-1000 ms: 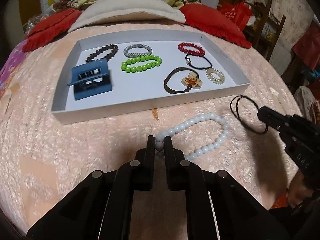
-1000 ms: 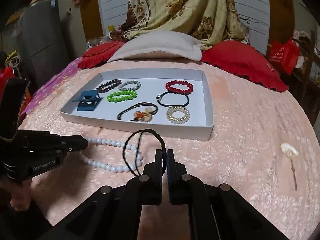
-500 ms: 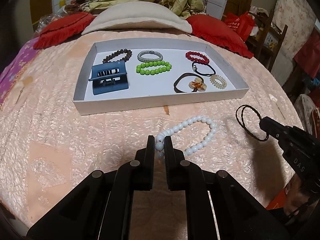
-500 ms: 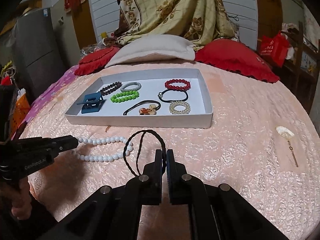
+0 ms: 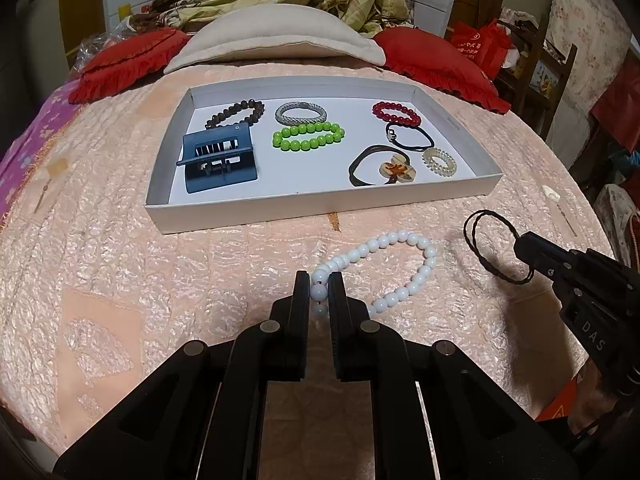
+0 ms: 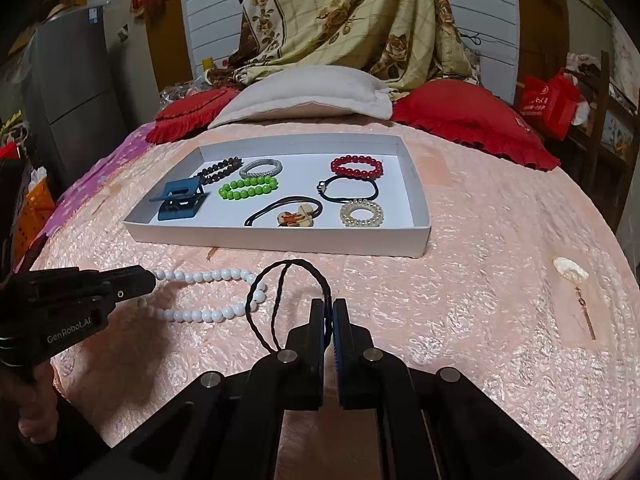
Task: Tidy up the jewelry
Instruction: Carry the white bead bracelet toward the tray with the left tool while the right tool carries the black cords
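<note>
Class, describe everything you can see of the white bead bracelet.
The white bead bracelet is a loop of round, glossy, opaque white beads, apparently strung on a cord. It is outside the white tray, over the pink bedspread. The left gripper is shut on a bead at its near end; the rest trails toward the black twisted cord loop.

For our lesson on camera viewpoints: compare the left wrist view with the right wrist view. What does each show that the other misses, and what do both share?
Only the left wrist view shows the large white bead clamped between the left tool's fingers. Only the right wrist view shows the grey refrigerator and the blue pad pinching the black twisted cord loop. Both show the white cardboard tray of bracelets and the white bead bracelet on the pink bedspread.
</note>
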`<action>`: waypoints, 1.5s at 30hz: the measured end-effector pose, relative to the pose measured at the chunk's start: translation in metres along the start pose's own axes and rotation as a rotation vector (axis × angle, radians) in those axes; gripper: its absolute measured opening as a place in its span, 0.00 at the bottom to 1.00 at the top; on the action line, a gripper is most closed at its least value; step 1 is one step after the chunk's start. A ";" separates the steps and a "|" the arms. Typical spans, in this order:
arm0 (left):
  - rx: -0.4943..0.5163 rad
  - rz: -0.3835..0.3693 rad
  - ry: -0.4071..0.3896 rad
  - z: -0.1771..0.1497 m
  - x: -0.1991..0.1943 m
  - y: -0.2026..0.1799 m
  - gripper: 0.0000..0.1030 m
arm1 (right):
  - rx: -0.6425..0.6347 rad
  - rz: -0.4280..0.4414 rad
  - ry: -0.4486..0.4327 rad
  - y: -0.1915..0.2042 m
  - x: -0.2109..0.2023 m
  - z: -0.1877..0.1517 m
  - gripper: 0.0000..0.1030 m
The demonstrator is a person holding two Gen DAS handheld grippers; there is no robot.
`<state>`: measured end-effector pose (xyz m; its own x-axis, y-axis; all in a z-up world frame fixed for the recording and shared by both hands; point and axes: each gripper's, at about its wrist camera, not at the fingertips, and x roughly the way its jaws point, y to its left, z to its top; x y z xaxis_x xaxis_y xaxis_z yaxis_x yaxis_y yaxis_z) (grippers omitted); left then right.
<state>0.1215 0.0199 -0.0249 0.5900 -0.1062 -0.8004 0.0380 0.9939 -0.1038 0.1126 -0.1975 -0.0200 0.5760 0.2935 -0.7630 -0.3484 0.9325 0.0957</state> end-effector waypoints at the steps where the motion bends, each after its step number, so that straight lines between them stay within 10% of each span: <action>1: 0.000 0.000 0.001 0.000 0.001 0.000 0.07 | -0.002 -0.002 0.000 0.001 0.000 0.000 0.03; 33: -0.038 -0.055 -0.045 0.010 -0.020 0.004 0.07 | 0.064 0.002 -0.046 -0.002 -0.003 0.021 0.03; 45: -0.028 -0.101 -0.174 0.084 -0.077 -0.005 0.07 | 0.106 -0.060 -0.019 -0.021 0.046 0.086 0.03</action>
<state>0.1437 0.0259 0.0875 0.7152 -0.1960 -0.6708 0.0828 0.9769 -0.1971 0.2102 -0.1858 -0.0025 0.6074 0.2397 -0.7573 -0.2333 0.9652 0.1183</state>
